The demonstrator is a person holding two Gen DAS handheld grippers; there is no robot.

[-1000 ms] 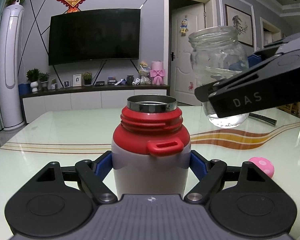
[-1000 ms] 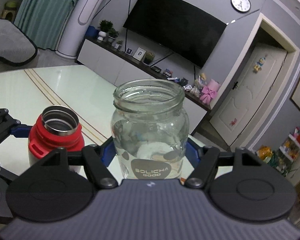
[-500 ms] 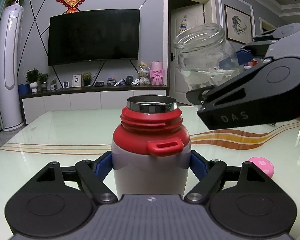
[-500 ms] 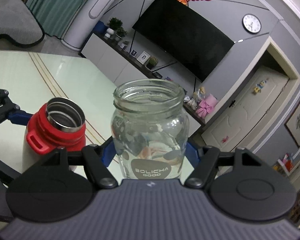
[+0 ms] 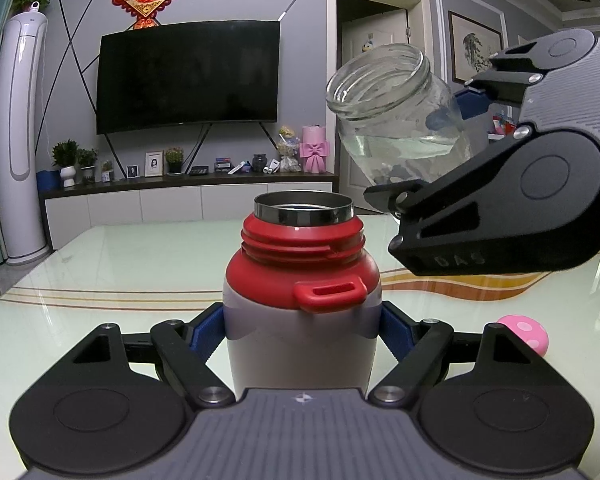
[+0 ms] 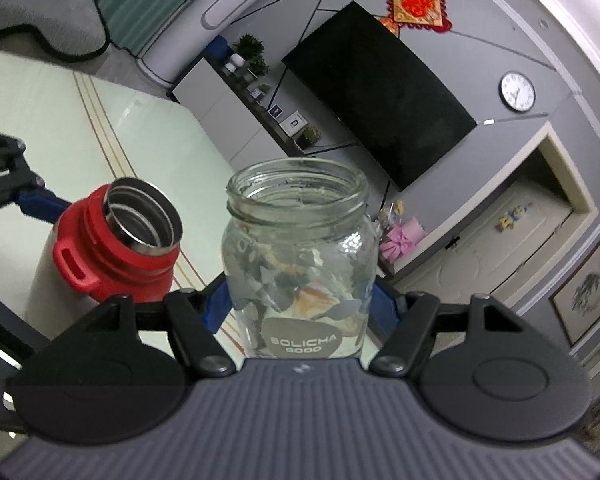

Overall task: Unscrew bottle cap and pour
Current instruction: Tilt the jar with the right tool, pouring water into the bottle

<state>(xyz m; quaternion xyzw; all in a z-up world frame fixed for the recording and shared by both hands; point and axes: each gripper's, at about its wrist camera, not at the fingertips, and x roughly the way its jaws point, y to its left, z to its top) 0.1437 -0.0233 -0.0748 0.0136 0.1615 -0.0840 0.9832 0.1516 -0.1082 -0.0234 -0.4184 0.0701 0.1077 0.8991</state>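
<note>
So the glass jar (image 5: 396,120) is up in the air, tipped over with its mouth pointing toward about 10 o'clock in the left wrist view. It sits up and to the right of the flask (image 5: 302,296), not touching it. The right gripper (image 6: 300,304) has its fingers clamped on the jar's lower body, around the label. The water in it looks like less than half, so I'd guess it's not heavy, but smooth glass is slippery and obviously breakable, and the water shifts as it tilts. Low on the straight wall seems the right place to hold, since the neck and threads need to stay clear for pouring.

The left gripper (image 5: 302,332) is closed around the flask's pale lower body, which stands upright on the table (image 5: 100,264), near the middle of the left wrist view. Its cap is already off, so the steel rim is open. A metal flask should be stiff and tough, so a firm squeeze is fine. There's a pink mushroom thing (image 5: 524,334) at about 3 o'clock from the flask's base, just beside the gripper.
</note>
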